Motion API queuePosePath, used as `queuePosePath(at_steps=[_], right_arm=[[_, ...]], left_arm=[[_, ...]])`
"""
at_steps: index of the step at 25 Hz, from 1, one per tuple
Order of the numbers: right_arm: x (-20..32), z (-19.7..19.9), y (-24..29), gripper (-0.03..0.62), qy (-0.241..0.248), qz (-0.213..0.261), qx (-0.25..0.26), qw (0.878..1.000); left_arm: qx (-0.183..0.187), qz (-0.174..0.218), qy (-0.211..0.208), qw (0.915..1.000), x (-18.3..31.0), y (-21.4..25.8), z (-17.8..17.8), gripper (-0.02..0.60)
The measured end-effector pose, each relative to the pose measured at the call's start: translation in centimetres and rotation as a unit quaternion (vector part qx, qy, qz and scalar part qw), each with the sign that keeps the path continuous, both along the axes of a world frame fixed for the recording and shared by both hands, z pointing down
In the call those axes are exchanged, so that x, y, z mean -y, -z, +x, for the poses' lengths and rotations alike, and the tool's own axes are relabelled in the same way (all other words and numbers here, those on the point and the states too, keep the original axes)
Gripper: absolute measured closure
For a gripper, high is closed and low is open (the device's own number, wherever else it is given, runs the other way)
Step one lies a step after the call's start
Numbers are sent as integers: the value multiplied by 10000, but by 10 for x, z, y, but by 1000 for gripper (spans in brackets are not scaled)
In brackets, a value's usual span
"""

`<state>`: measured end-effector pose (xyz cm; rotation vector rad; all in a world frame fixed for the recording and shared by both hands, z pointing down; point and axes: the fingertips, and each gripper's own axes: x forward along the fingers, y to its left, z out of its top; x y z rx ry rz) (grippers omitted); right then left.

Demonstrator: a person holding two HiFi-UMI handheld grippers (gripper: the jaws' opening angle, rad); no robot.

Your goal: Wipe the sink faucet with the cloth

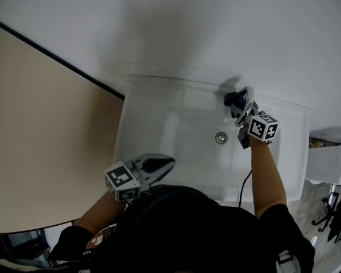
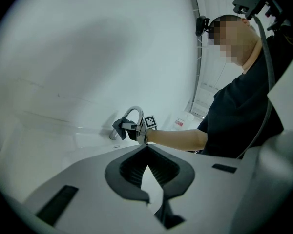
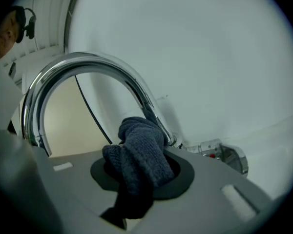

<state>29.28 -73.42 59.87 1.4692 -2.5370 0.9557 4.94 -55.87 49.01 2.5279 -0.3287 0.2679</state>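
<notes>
right gripper view: cloth [image 3: 139, 152] bunched against faucet [image 3: 88, 65], chrome handle [image 3: 224, 156] just beside.

The cloth [image 3: 139, 155] is dark blue-grey knit, the faucet [image 3: 97, 61] shiny chrome, the sink [image 1: 145, 118] white.

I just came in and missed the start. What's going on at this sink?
A person stands over a white sink with a gripper in each hand. The right gripper is shut on a dark cloth and holds it against the lower part of the curved chrome faucet, near its base. The left gripper is shut and empty. It hangs at the sink's near edge, away from the faucet.
</notes>
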Motion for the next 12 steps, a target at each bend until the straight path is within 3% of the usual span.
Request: queuePosePath(at_steps=[3,7,12], right_arm=[[0,-1,5,494,-29,-26,303,9995],[-11,6,49,494,-155,830,963,9918],[-20,14,83,494,-428,1504,1086,9817]], left_arm=[[-128,-62,-9,9999,2,-1,-3,581],[-217,13,-98,9997,2,-1,-16,581],[-194,126,-280,9993,4,1,-38,581]])
